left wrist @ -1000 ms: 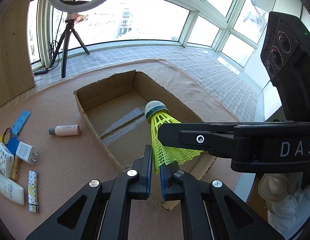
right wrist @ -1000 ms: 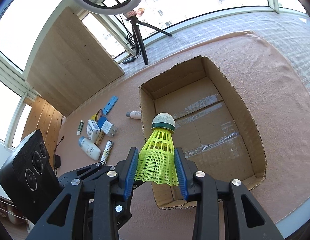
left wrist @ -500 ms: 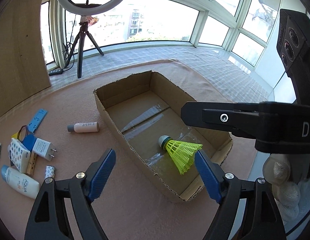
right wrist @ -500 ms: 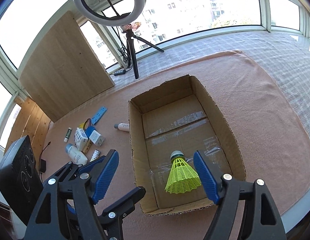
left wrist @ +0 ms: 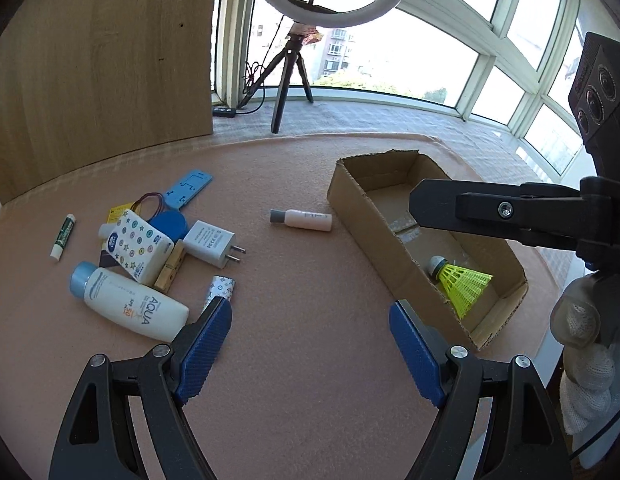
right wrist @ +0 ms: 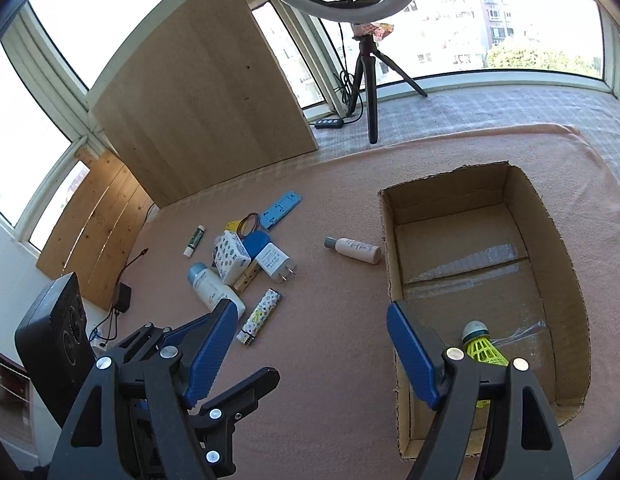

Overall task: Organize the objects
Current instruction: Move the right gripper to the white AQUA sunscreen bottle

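Looking across from the left, the pile that's left to sort sits on the pink tabletop [left wrist: 310,360]: a lip balm stick [left wrist: 63,236], the AQUA sunscreen bottle [left wrist: 129,306], a star-patterned pack [left wrist: 139,246], a white charger plug [left wrist: 211,244], a small patterned lighter [left wrist: 219,288], a blue flat plastic piece [left wrist: 187,190] and, on its own nearer the box, a little pink bottle [left wrist: 301,219]; none of that has shifted. What has changed is the shuttlecock [left wrist: 462,280]: a second ago both grippers were pinching its yellow skirt above the cardboard box [left wrist: 374,224]; now it lies on its side at the near end of the box floor, cork pointing roughly back toward the pile, clear of both tools. The left gripper [left wrist: 310,344] has just sprung wide, nothing between its blue pads, and it has swung away from the box so it now looks over bare cloth between pile and box; the right gripper [right wrist: 310,344] has done the same, jaws released and empty, with the shuttlecock peeking out behind its right-hand finger. So I'd say item one is filed; next up is probably the pink bottle or the lighter, since they're closest; the clustered stuff looks fiddlier to pick cleanly.
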The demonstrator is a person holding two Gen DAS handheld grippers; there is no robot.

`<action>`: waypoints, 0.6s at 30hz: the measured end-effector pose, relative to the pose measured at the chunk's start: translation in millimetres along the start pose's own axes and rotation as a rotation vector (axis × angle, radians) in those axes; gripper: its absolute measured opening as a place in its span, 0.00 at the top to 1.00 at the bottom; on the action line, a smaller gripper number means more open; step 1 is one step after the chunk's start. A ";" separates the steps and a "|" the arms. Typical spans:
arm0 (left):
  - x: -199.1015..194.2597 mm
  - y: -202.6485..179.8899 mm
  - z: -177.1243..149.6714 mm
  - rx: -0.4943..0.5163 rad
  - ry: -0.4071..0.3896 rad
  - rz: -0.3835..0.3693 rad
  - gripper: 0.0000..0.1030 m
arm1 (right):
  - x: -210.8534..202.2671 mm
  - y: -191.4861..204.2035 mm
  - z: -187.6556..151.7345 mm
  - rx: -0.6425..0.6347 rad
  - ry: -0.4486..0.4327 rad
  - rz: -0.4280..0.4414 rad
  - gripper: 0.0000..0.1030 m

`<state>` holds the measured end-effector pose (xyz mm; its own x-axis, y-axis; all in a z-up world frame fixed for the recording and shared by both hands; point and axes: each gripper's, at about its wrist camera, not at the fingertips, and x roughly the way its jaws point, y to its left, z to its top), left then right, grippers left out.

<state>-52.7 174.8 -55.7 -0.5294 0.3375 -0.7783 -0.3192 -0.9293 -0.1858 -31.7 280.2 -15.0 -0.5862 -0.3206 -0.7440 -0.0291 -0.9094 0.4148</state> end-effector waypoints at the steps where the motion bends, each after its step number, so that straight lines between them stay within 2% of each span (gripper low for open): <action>1: -3.3 10.4 -2.3 -0.020 -0.002 0.011 0.19 | 5.1 8.0 1.9 -0.019 0.009 0.011 0.28; 9: -33.2 87.0 -28.2 -0.169 -0.026 0.102 0.19 | 50.7 61.2 12.6 -0.093 0.112 0.146 0.28; 16: -55.0 141.4 -56.3 -0.291 -0.034 0.161 0.19 | 95.4 101.9 16.9 -0.151 0.214 0.204 0.29; 18: -60.8 151.3 -64.0 -0.309 -0.036 0.175 0.19 | 109.9 114.9 17.9 -0.178 0.239 0.211 0.34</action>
<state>-18.5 4.0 -74.9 -0.5843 0.1687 -0.7938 0.0293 -0.9731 -0.2284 -113.9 145.2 -39.8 -0.3583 -0.5394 -0.7620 0.2261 -0.8420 0.4898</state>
